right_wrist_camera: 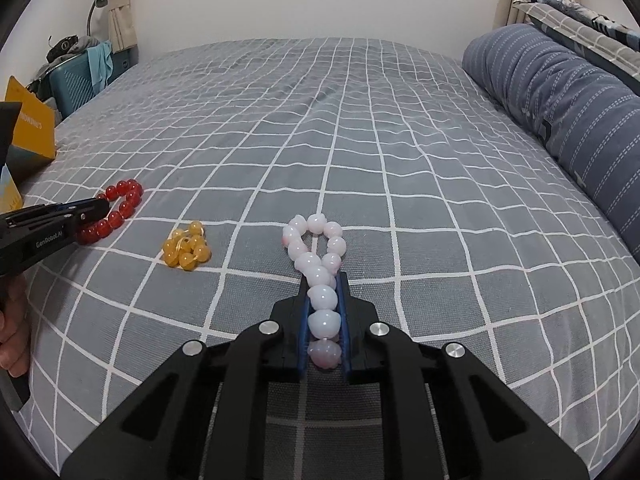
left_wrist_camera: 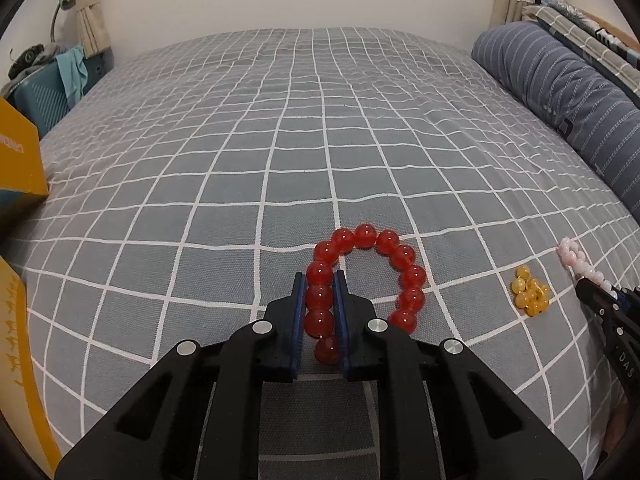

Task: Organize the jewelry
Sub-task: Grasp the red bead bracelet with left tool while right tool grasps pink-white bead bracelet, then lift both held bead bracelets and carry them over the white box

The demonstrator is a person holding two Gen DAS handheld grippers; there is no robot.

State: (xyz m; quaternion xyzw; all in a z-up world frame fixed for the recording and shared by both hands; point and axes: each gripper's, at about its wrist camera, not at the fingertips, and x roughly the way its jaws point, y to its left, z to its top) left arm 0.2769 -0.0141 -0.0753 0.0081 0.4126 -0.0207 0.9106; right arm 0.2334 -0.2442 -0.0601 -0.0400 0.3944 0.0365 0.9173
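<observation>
Yellow cardboard box [left_wrist_camera: 18, 156] sat at far left edge of bed with grey, white-gridded sheet [left_wrist_camera: 280, 120]. Left tool [left_wrist_camera: 320, 278] clamped left side of red round-bead bracelet [left_wrist_camera: 404, 256], rest of loop lying on sheet. Small heap of amber-yellow beads [right_wrist_camera: 186, 250] lay between both bracelets, touching neither. Right tool [right_wrist_camera: 324, 276] closed on near end of pale pink-white bead bracelet [right_wrist_camera: 316, 240], its loop stretched forward on sheet. Blue striped bolster pillow [right_wrist_camera: 560, 100] lay along right edge.

red [left_wrist_camera: 362, 276], yellow [right_wrist_camera: 187, 249], pink bracelets [right_wrist_camera: 318, 268] on bed.
</observation>
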